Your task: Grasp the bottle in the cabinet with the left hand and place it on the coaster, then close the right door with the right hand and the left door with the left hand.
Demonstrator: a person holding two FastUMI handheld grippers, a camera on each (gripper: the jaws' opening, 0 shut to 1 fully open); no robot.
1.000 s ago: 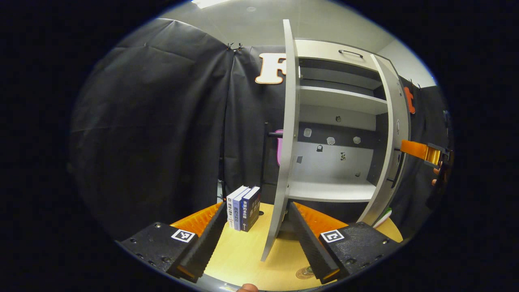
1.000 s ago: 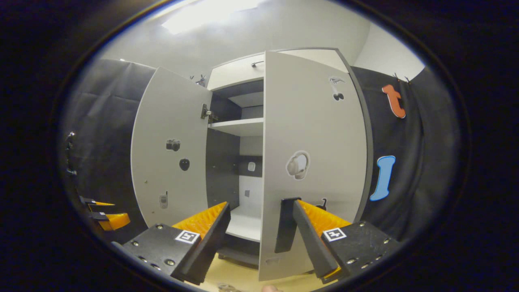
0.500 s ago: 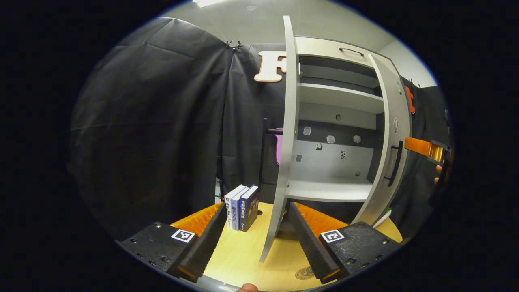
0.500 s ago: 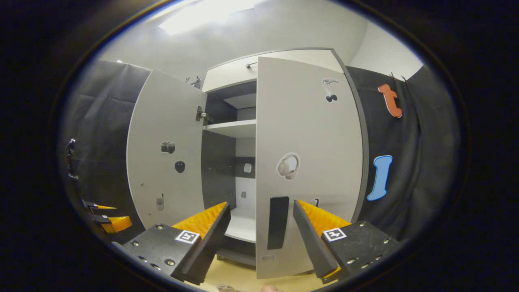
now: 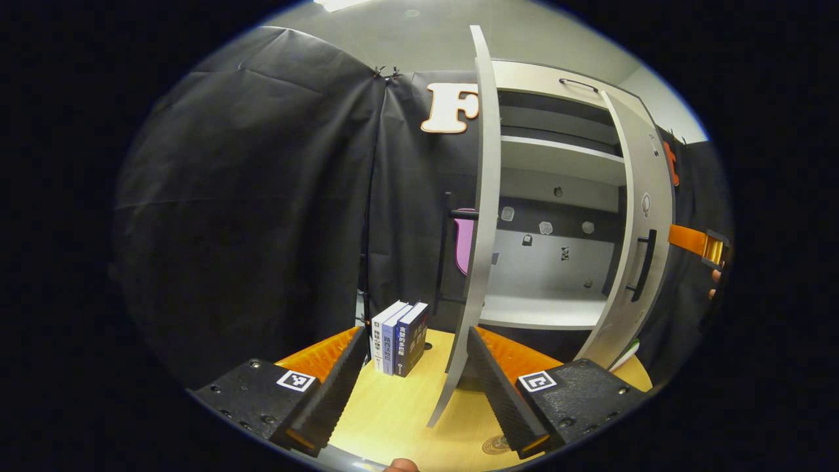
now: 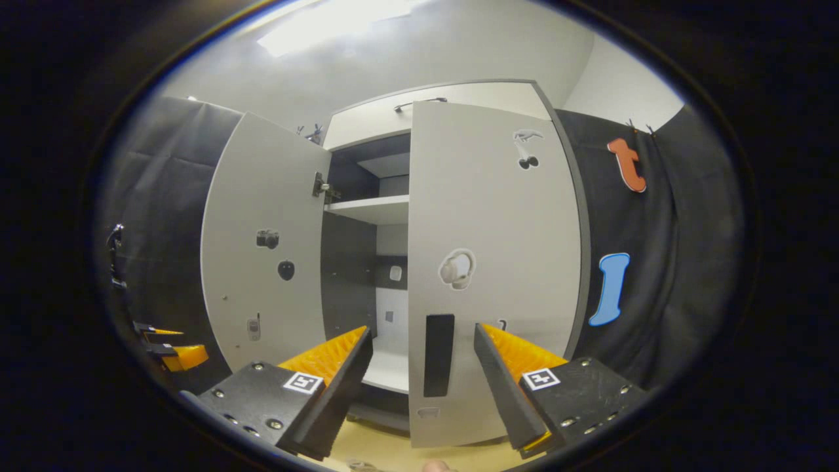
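Right gripper [image 6: 423, 367]: jaws apart, holding nothing, lined up on the black vertical handle [image 6: 439, 354] of the light-grey panel right door [image 6: 491, 262], nearly shut. Left gripper [image 5: 413, 367] also spread, empty, over the pale wood surface [image 5: 393, 419], at the edge of the light-grey left door [image 5: 482, 216], wide open. Likely stiff, light, free-swinging panels; push flat near the handle. Bottle unseen.
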